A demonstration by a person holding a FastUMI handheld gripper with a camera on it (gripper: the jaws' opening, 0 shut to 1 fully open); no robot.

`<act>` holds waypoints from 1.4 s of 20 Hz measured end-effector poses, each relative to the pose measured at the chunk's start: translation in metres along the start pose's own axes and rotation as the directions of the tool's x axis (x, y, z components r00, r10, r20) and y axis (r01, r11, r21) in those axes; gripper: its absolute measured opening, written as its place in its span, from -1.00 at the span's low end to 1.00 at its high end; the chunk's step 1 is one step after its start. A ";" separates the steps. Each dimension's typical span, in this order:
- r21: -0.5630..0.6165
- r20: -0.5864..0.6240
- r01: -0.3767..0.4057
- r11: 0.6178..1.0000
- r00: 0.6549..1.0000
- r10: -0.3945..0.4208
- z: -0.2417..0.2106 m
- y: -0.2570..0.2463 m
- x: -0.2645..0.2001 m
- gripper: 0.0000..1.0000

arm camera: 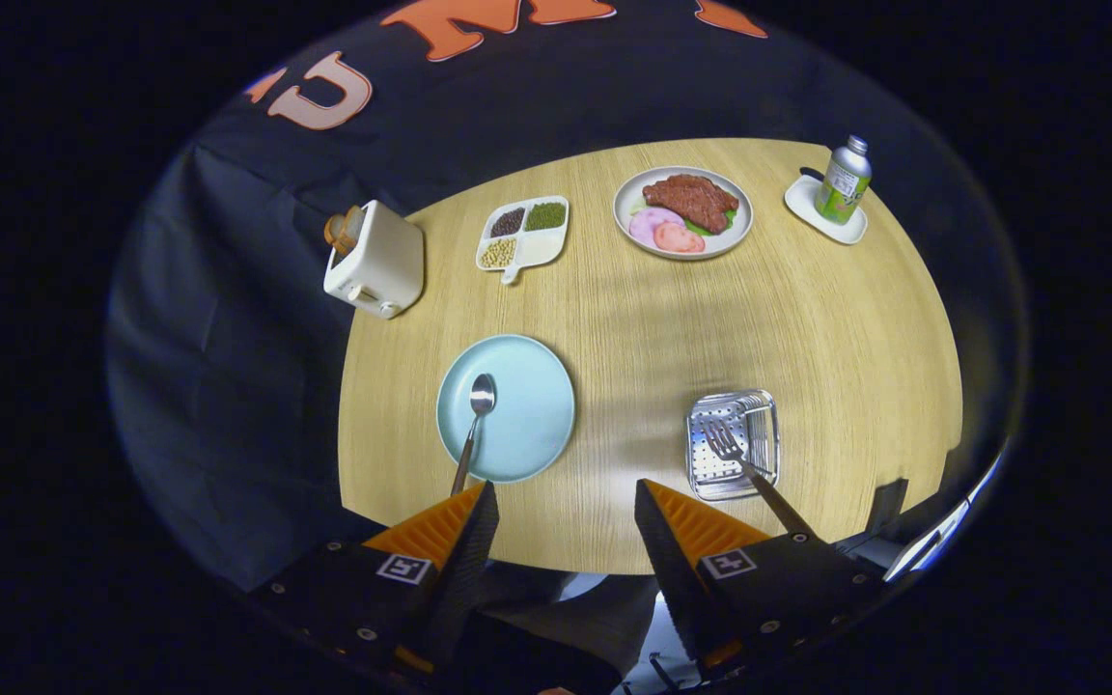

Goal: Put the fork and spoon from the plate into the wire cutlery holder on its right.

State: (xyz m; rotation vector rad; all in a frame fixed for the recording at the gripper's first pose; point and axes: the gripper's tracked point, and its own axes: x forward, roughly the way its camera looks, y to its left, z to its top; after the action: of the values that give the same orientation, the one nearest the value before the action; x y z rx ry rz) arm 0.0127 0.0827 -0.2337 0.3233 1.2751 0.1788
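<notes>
My gripper (564, 502) is held above the near edge of the round light-wood worktop (653, 319), its fingers spread wide apart with nothing between them. The steel spoon with a dark handle (475, 425) lies on the pale blue round plate (506, 407), just ahead of my left finger, bowl pointing away from me. The steel fork with a dark handle (747, 461) rests in the wire cutlery holder (734, 444), tines inside, handle leaning out toward my right finger. Beyond these stand a cream toaster holding bread (375, 261), a white divided dish of beans (523, 236), a white plate of meat and sliced vegetables (682, 212), and a metal bottle (845, 180) on a white tray (824, 208).
</notes>
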 end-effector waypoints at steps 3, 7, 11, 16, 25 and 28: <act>-0.005 0.115 -0.007 1.000 0.993 0.007 0.022 0.024 0.010 0.74; -0.087 0.366 0.035 0.996 0.930 -0.001 0.058 0.048 0.015 0.74; -0.112 0.626 0.072 0.991 0.779 0.014 0.085 0.072 0.004 0.73; -0.145 0.660 0.126 0.981 0.751 0.002 0.059 0.092 0.024 0.73; -0.160 0.337 0.032 0.987 0.941 0.025 -0.015 0.138 0.103 0.62; -0.156 0.236 0.026 0.987 0.972 0.012 -0.033 0.144 0.123 0.55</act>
State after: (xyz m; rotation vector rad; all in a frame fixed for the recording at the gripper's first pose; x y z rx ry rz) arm 0.0228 0.2603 -0.3057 0.1969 1.0191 0.2277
